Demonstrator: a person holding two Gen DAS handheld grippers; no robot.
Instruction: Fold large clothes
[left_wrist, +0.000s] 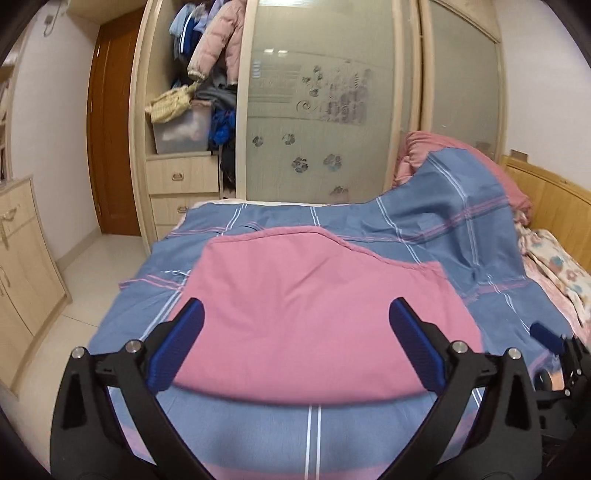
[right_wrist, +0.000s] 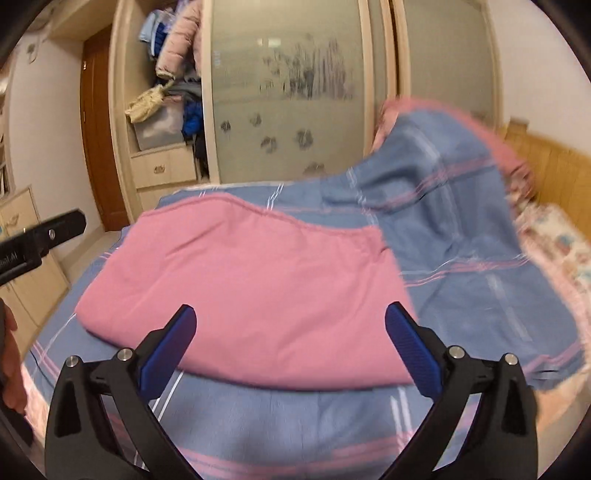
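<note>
A large quilt cover, blue plaid on one face and pink on the other, lies spread on the bed with a pink part folded over the blue. It also shows in the right wrist view, the pink fold on the blue plaid. My left gripper is open and empty, hovering above the pink fold's near edge. My right gripper is open and empty over the same fold. The right gripper shows at the left view's right edge; the left gripper shows at the right view's left edge.
A wardrobe with frosted sliding doors and an open section stuffed with clothes stands behind the bed. A wooden headboard and a floral blanket are at the right. A low cabinet and tiled floor are at the left.
</note>
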